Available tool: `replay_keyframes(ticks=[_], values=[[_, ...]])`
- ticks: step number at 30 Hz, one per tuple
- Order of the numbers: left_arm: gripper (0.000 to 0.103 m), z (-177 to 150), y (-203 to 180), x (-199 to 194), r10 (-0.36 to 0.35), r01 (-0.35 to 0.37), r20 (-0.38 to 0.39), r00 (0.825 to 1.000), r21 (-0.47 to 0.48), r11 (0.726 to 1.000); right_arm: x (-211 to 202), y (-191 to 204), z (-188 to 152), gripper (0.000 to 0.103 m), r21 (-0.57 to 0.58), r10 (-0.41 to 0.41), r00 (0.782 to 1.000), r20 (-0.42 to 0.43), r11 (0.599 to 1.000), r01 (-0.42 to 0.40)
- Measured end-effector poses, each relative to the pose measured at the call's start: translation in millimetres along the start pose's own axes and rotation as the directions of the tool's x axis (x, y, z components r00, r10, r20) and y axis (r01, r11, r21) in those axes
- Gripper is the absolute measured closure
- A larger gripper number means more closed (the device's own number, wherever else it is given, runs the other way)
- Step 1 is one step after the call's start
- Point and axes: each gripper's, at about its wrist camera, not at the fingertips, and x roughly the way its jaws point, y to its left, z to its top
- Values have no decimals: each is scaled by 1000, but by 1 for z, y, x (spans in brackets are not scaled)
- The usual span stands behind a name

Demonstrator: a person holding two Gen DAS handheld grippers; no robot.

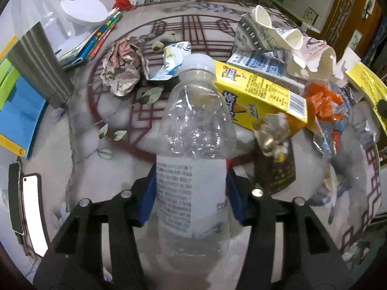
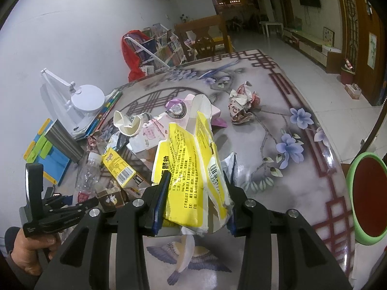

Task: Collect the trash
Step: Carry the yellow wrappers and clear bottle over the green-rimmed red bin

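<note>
My left claw [image 1: 191,193] is clamped on a clear empty bottle [image 1: 193,145], its blue pads pressing the label on both sides, above the worktop [image 1: 116,169]. My right claw [image 2: 196,203] is clamped on a torn yellow box [image 2: 191,159], held clear of the surface. I judge the job only begun: most trash is still out. A second yellow carton [image 1: 261,91], crushed cups [image 1: 271,31], a paper wad [image 1: 123,70], a blue-white wrapper [image 1: 169,60] and orange plastic [image 1: 321,101] lie heaped together, and another wad [image 2: 243,106] sits apart. The green-rimmed tub [image 2: 367,200] beside the worktop may be the bin; I cannot tell.
</note>
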Motion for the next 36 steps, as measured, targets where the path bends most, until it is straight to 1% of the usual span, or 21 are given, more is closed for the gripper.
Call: replay_keyframes(ticks=[3, 8, 13, 18, 22, 27, 29, 31, 33, 34, 36], values=[[54, -1, 1, -10, 15, -15, 30, 999, -1, 1000, -2, -3, 0, 65, 2, 1, 1000, 7, 1000, -1], [54, -1, 5, -41, 31, -29, 103, 994, -19, 999, -14, -4, 1, 65, 4, 9, 1000, 25, 1000, -9], [54, 2, 4, -68, 6, -1, 151, 988, -36, 999, -30, -4, 3, 65, 3, 15, 998, 55, 1000, -15], [54, 12, -16, -89, -38, 40, 192, 981, -4, 999, -41, -6, 6, 65, 7, 12, 997, 73, 1000, -12], [54, 25, -45, -104, -99, 91, 225, 969, 44, 995, -51, -18, 4, 65, 22, -3, 996, 85, 1000, 1], [54, 39, -90, -106, -173, 150, 229, 958, 113, 982, -67, -42, 4, 65, 59, -38, 994, 106, 998, 32], [54, 44, -112, -103, -213, 186, 219, 952, 139, 973, -74, -57, 4, 65, 80, -56, 992, 116, 996, 47], [54, 49, -139, -99, -269, 236, 205, 941, 170, 957, -84, -78, 2, 65, 109, -83, 988, 127, 992, 69], [54, 51, -160, -96, -304, 267, 193, 933, 195, 944, -94, -97, 1, 65, 137, -112, 984, 138, 986, 93], [54, 52, -177, -93, -335, 293, 186, 924, 217, 931, -101, -112, -1, 65, 160, -134, 980, 145, 981, 111], [54, 55, -203, -90, -367, 321, 168, 915, 248, 914, -111, -134, -4, 65, 189, -171, 974, 152, 972, 141]])
